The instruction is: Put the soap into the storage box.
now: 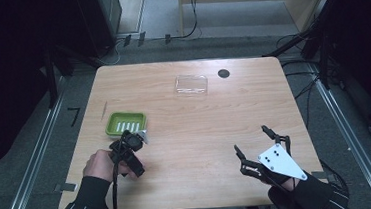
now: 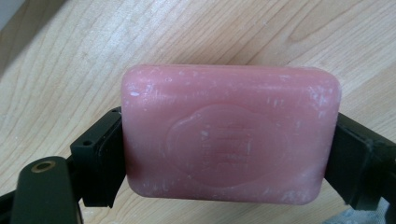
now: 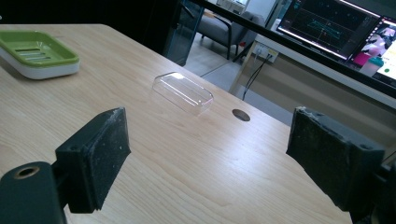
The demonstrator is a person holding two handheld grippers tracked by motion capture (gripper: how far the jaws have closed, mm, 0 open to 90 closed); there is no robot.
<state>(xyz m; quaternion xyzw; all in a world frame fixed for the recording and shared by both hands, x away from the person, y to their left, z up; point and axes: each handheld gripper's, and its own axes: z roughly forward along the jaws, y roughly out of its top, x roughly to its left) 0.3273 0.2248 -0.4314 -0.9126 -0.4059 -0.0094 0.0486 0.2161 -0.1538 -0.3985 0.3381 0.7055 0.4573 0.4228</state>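
Pink soap bar (image 2: pixel 231 135) sits clamped between the left gripper's (image 1: pixel 135 140) fingers (image 2: pixel 100 158), held over the counter (image 1: pixel 202 148) just near of the green soap dish (image 1: pixel 126 122) at the left. That hand (image 1: pixel 100 165) points its gripper toward the far side. At the near right, the right gripper (image 1: pixel 257 146) rests low, fingers (image 3: pixel 95 154) spread wide and empty, aimed toward the clear lid (image 1: pixel 191 84) at the far side.

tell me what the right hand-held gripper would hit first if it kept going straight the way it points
Probably the clear plastic lid: it lies on the table ahead of the open right hand-held gripper, roughly between its jaws. Depth is hard to judge, so it could pass just beside it.
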